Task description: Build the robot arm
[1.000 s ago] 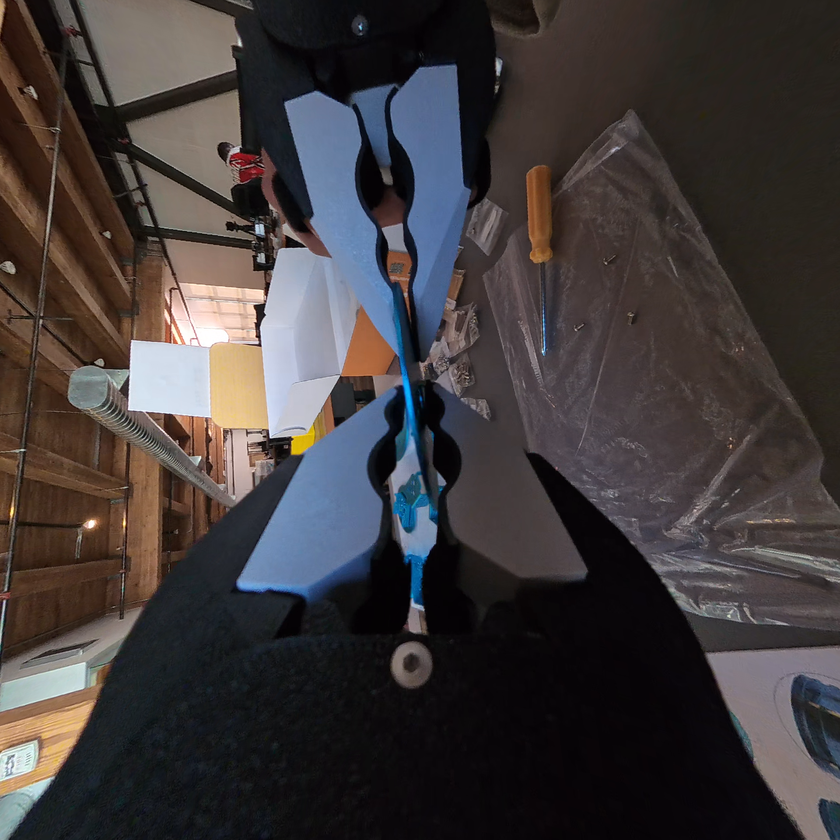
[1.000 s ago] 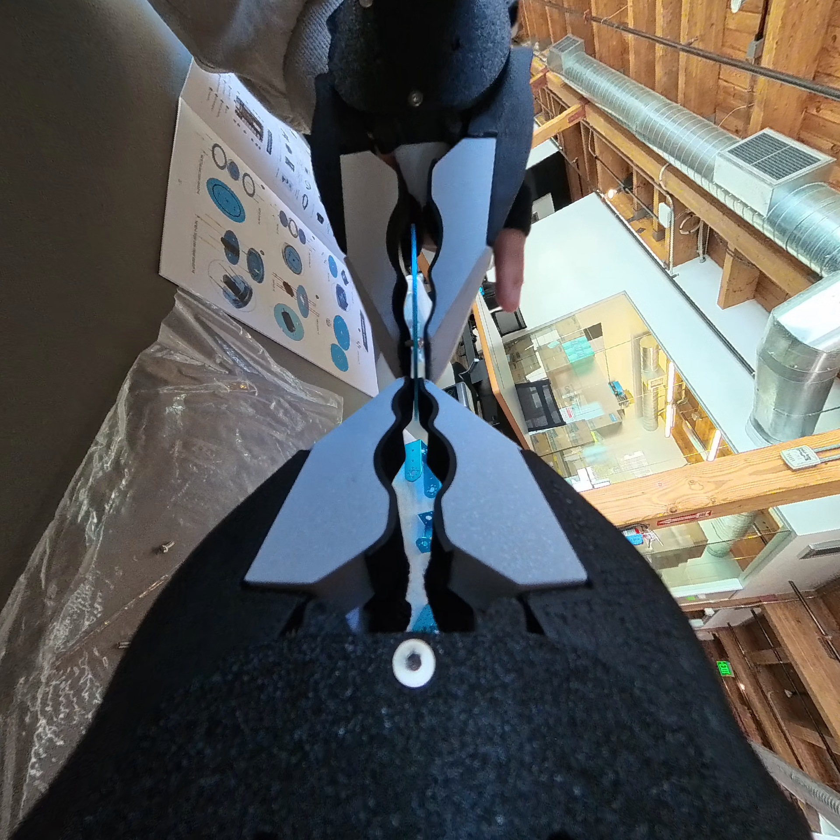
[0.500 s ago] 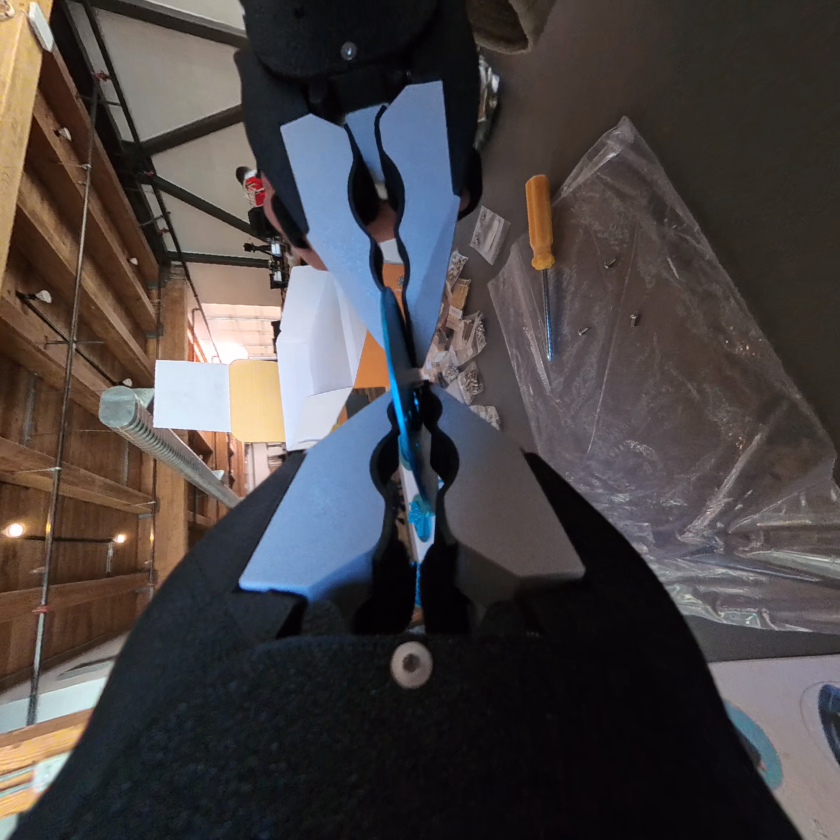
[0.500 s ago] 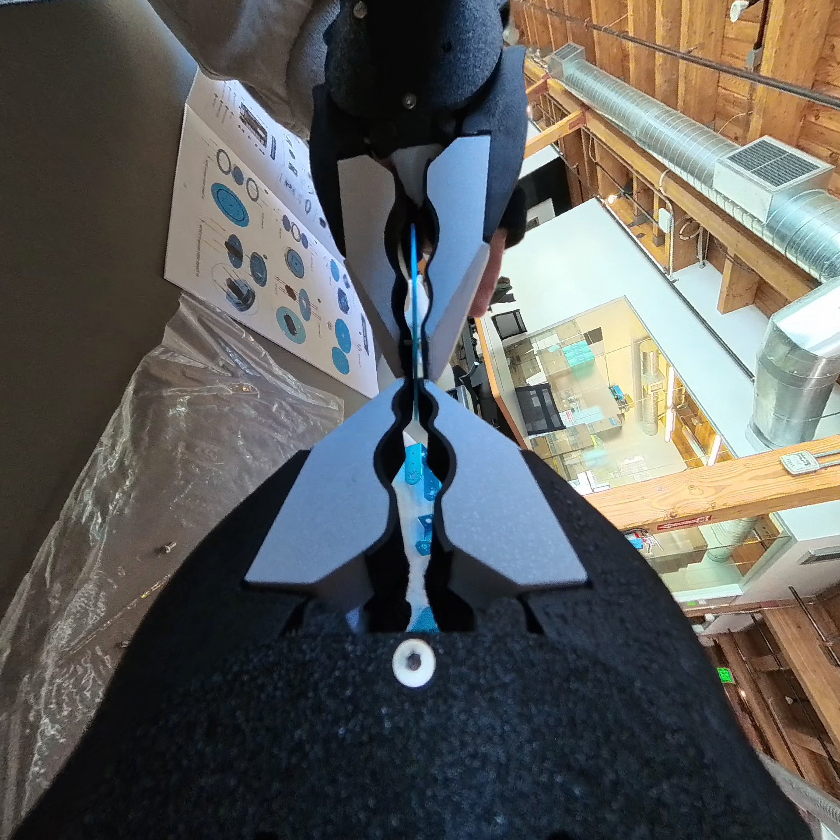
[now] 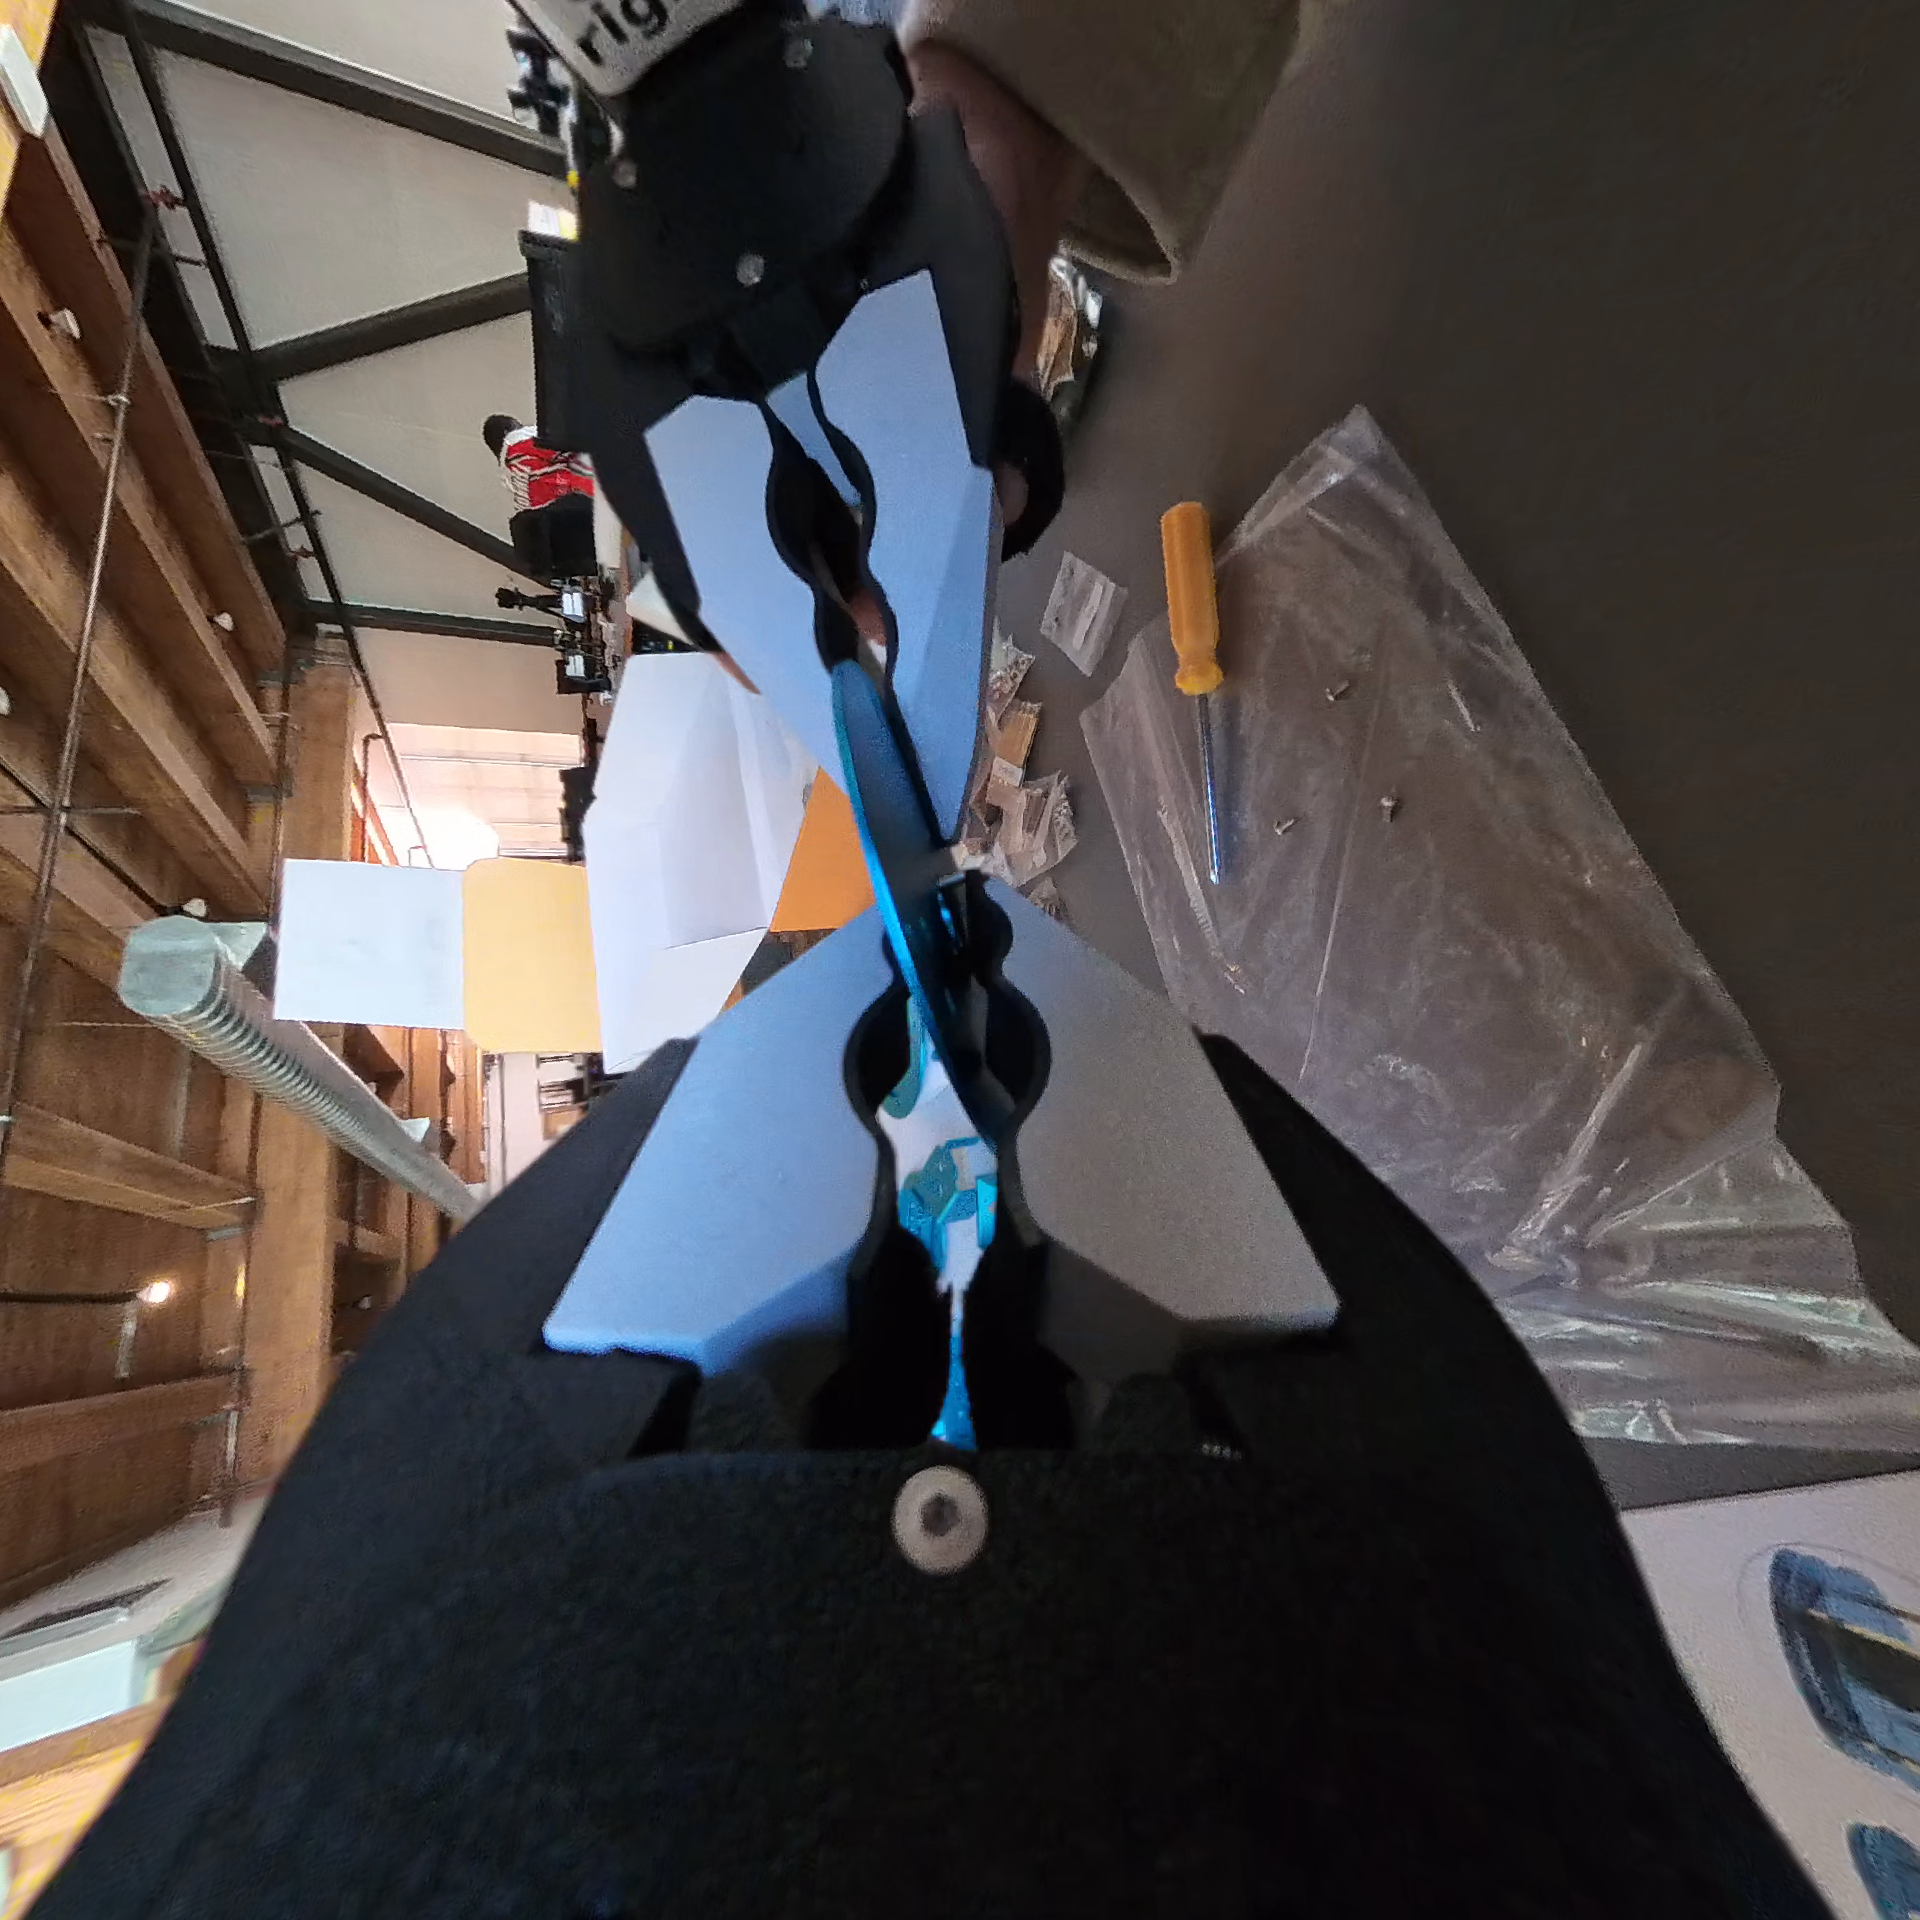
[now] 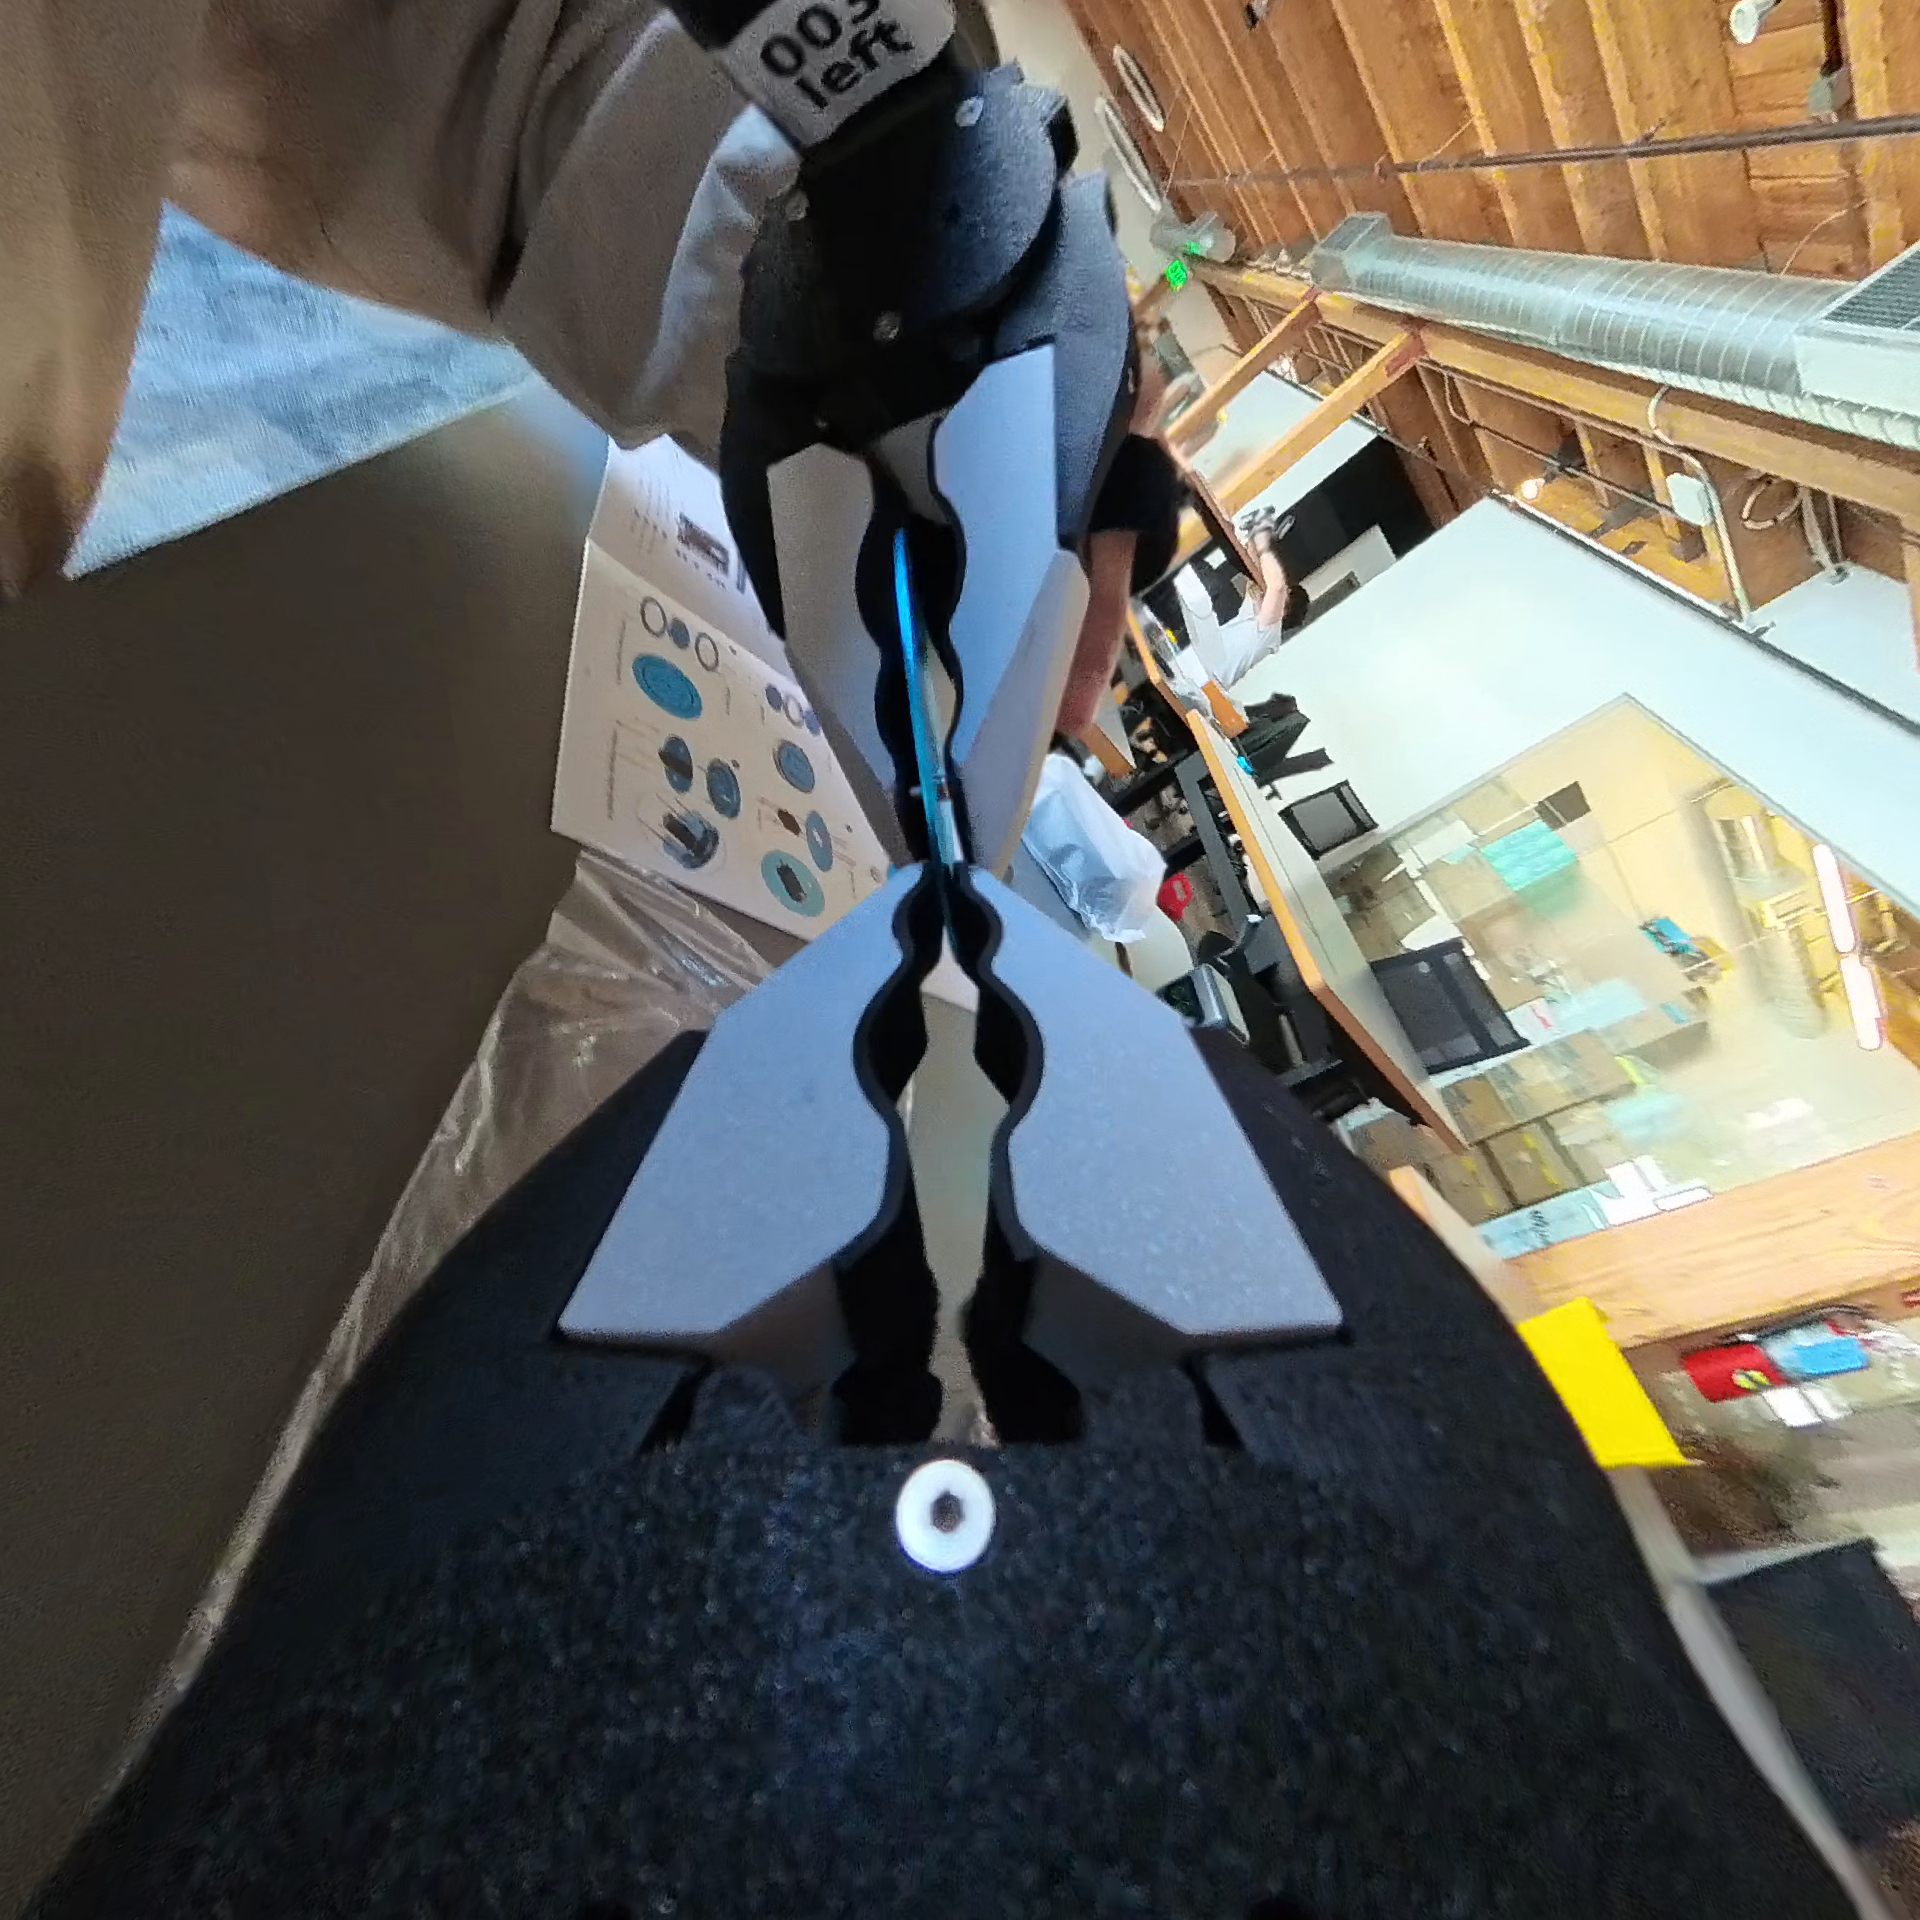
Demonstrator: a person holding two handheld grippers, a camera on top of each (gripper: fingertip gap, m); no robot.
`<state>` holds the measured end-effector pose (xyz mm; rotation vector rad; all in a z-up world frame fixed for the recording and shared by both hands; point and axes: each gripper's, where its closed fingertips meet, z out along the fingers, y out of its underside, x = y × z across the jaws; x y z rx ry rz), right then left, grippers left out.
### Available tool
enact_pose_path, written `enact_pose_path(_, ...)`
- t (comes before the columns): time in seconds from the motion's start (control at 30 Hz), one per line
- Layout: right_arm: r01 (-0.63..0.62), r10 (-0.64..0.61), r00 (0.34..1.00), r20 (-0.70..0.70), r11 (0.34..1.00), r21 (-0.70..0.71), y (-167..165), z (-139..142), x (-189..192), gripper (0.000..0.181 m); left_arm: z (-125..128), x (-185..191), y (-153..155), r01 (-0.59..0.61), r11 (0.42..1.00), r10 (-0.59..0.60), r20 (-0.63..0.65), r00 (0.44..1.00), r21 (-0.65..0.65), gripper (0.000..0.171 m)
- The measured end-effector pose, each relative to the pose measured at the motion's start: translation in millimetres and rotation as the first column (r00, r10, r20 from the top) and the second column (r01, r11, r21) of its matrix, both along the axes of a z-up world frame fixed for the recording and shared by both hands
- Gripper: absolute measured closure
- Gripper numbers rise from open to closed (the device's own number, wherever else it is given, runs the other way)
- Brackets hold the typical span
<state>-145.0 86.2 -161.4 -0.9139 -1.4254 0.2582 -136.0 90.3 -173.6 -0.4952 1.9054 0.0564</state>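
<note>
Both grippers meet tip to tip on one thin blue plate (image 5: pixel 902 821), seen edge-on. Left gripper (image 5: pixel 951 914) fingers pinch its near end; right gripper (image 6: pixel 943 883) fingers pinch the opposite end, though in its own view the plate seems caught only at the very tips. The plate's long axis runs straight between the two, so neither hand is nearer. To the right on the dark table (image 5: pixel 1610 260): a clear plastic sheet (image 5: pixel 1455 987) with loose screws (image 5: pixel 1387 802), an orange-handled screwdriver (image 5: pixel 1190 613), small parts bags (image 5: pixel 1023 790). A printed instruction sheet (image 6: pixel 707 748) lies beyond. Against half a second ago the plate tilts further and the right gripper sits slightly nearer the left camera.
</note>
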Motion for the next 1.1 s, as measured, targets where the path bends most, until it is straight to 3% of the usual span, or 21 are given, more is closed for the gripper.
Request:
enact_pose_path(0.3, -0.076, 0.061, 0.991, -0.119, 0.99, -0.118, -2.6, 17.4, 4.1, 0.181, 10.3, 1.1, -7.5, -0.004, 0.994, -0.003, -0.056, 0.998, -0.111, 0.148)
enact_pose_path(0.47, -0.18, 0.137, 0.972, -0.192, 0.958, -0.225, -11.1, 24.6, 5.9, 0.181, 21.4, 4.6, -11.6, 0.018, 0.998, -0.022, -0.085, 0.996, -0.053, 0.158)
enact_pose_path(0.77, -0.333, 0.216, 0.915, -0.34, 0.881, -0.336, -22.7, 39.5, 12.8, 0.181, 36.3, 13.5, -25.4, 0.039, 0.974, -0.048, -0.035, 0.998, -0.221, 0.159)
enact_pose_path(0.93, -0.357, 0.225, 0.902, -0.368, 0.867, -0.346, -25.8, 43.0, 13.3, 0.181, 40.8, 13.7, -28.9, 0.03, 0.947, -0.038, -0.02, 0.999, -0.321, 0.164)
enact_pose_path(1.1, -0.29, 0.198, 0.933, -0.301, 0.908, -0.302, -24.2, 37.7, 11.3, 0.181, 36.8, 11.4, -27.9, 0.027, 0.933, -0.034, -0.014, 0.999, -0.359, 0.166)
